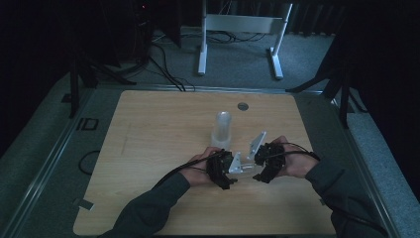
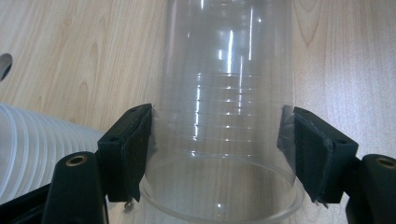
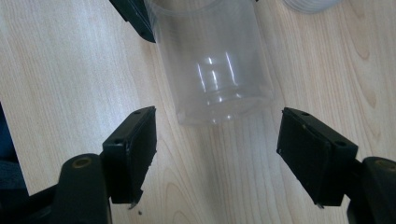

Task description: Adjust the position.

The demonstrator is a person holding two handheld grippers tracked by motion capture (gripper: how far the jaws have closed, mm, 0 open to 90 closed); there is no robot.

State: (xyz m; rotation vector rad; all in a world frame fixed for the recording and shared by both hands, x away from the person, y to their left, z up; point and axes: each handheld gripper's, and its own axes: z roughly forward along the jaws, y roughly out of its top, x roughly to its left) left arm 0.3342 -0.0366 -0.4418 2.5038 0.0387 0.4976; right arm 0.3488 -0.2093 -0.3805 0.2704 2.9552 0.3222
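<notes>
A clear plastic cup (image 2: 229, 70) lies on its side just over the wooden table (image 1: 148, 148). My left gripper (image 2: 219, 114) is shut on it, with both pads pressed on its wall close to the rim. Seen from the right gripper view, the cup (image 3: 215, 70) points its base toward my right gripper (image 3: 218, 114). That gripper is open, its jaws standing apart on either side of the base without touching it. From above, the left gripper (image 1: 225, 168) and the right gripper (image 1: 262, 166) face each other near the table's front middle.
A stack of clear cups (image 1: 223, 128) stands just behind the grippers, and its ribbed side (image 2: 37, 144) lies left of the held cup. A grey round cap (image 1: 242, 106) sits in the tabletop farther back. A white desk frame (image 1: 242, 29) and cables lie on the floor beyond.
</notes>
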